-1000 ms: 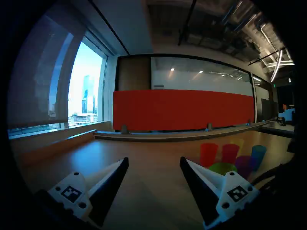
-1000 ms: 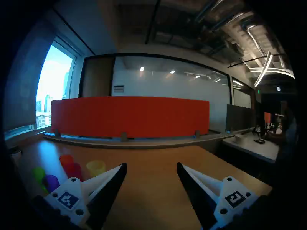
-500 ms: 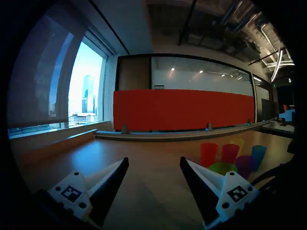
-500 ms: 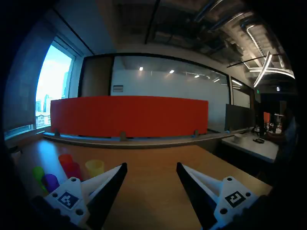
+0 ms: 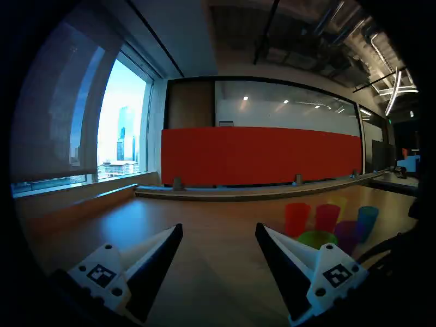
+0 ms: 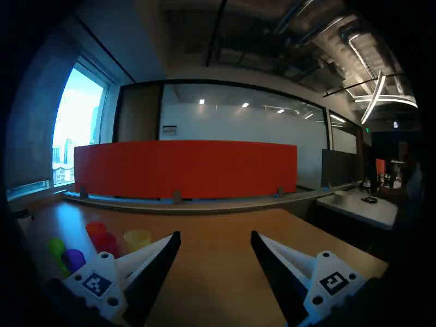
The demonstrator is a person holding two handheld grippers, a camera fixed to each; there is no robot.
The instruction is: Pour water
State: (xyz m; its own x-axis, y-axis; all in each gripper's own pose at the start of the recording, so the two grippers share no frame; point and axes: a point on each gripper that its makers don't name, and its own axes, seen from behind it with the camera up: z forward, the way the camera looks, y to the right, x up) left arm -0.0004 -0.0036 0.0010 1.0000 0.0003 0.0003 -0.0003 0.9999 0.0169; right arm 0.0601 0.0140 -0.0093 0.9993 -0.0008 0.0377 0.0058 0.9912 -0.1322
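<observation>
A cluster of plastic cups stands on the wooden table. In the left gripper view an orange cup (image 5: 296, 217), a red cup (image 5: 327, 216), a yellow cup (image 5: 339, 203), a teal cup (image 5: 368, 219), a purple cup (image 5: 347, 235) and a green cup (image 5: 316, 238) sit to the right, past my right-hand fingertip. My left gripper (image 5: 218, 231) is open and holds nothing. In the right gripper view the cups lie at the lower left: orange cup (image 6: 95, 229), red cup (image 6: 106, 242), yellow cup (image 6: 137, 239), green cup (image 6: 56, 248), purple cup (image 6: 73, 259). My right gripper (image 6: 215, 238) is open and holds nothing.
The wooden table (image 5: 218, 218) runs back to an orange divider panel (image 5: 261, 155) with a glass wall above it. A large window (image 5: 117, 131) is on the left. A white desk (image 6: 359, 210) with small items stands at the far right in the right gripper view.
The right gripper view has tilted slightly, so the divider and cups sit a little lower in it. The left gripper view is unchanged.
</observation>
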